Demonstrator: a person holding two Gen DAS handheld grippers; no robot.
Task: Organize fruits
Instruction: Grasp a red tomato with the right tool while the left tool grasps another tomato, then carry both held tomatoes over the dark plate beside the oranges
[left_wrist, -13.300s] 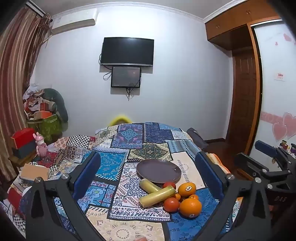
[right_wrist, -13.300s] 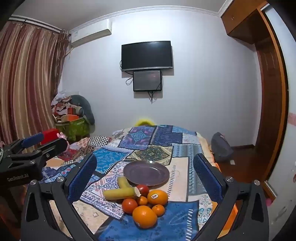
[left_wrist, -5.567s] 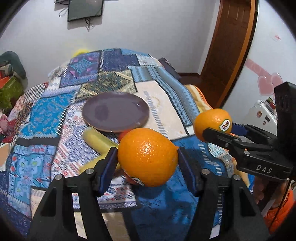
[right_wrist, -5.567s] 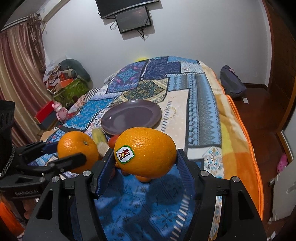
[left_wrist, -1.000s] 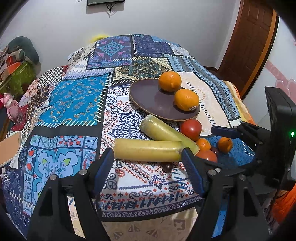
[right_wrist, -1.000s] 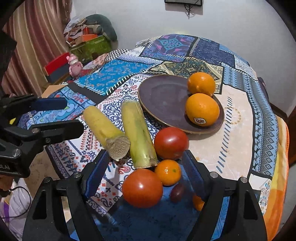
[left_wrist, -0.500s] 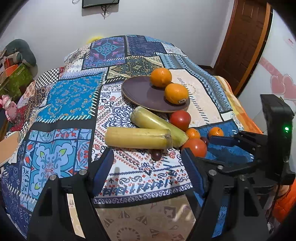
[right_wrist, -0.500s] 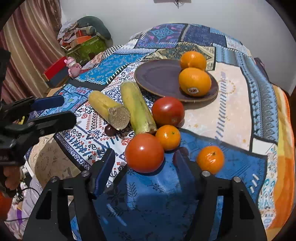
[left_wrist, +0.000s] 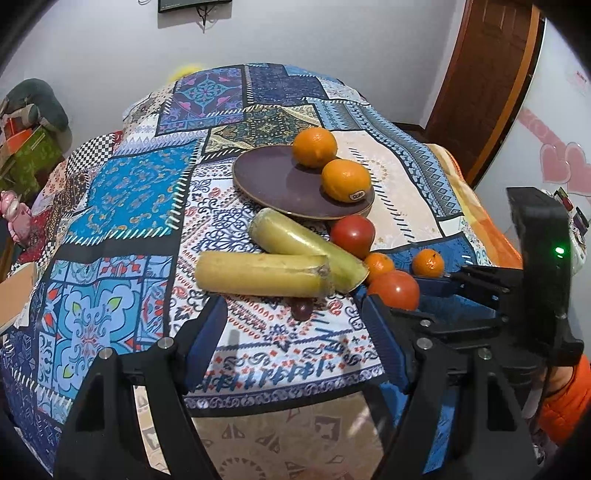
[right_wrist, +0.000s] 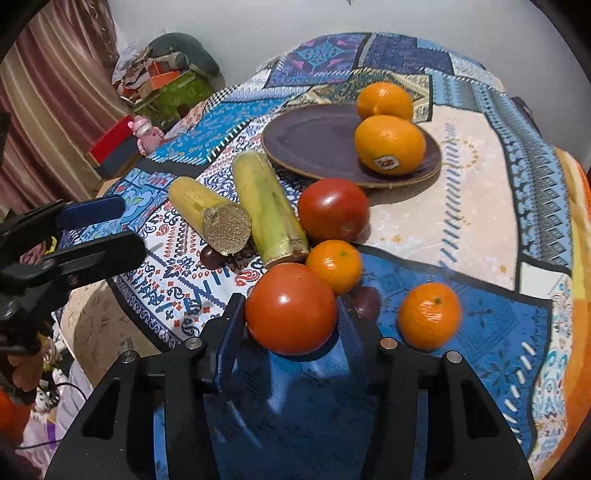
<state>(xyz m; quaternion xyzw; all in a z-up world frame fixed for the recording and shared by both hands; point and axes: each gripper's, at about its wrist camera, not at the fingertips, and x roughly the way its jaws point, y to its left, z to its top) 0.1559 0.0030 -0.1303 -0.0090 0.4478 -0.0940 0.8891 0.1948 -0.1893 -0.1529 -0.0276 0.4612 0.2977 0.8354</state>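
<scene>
Two oranges (right_wrist: 389, 144) (right_wrist: 384, 99) lie on the purple plate (right_wrist: 314, 140). My right gripper (right_wrist: 291, 317) is shut on the near red tomato (right_wrist: 291, 308), which also shows in the left wrist view (left_wrist: 394, 288). A second tomato (right_wrist: 333, 209), two mandarins (right_wrist: 334, 265) (right_wrist: 429, 315) and two yellow-green cane pieces (right_wrist: 267, 208) (right_wrist: 208, 212) lie on the patchwork cloth. My left gripper (left_wrist: 295, 334) is open and empty, just in front of the near cane piece (left_wrist: 262, 275).
Two small dark fruits (right_wrist: 212, 256) (right_wrist: 365, 297) lie among the pile. The table's front edge (left_wrist: 280, 398) drops off below the left gripper. Boxes and a pink toy (right_wrist: 146, 133) stand on the floor at the left. A wooden door (left_wrist: 487, 81) is at the right.
My right gripper has moved forward and closed its jaws onto the near tomato. My left gripper has drawn slightly closer to the cane pieces and stays open.
</scene>
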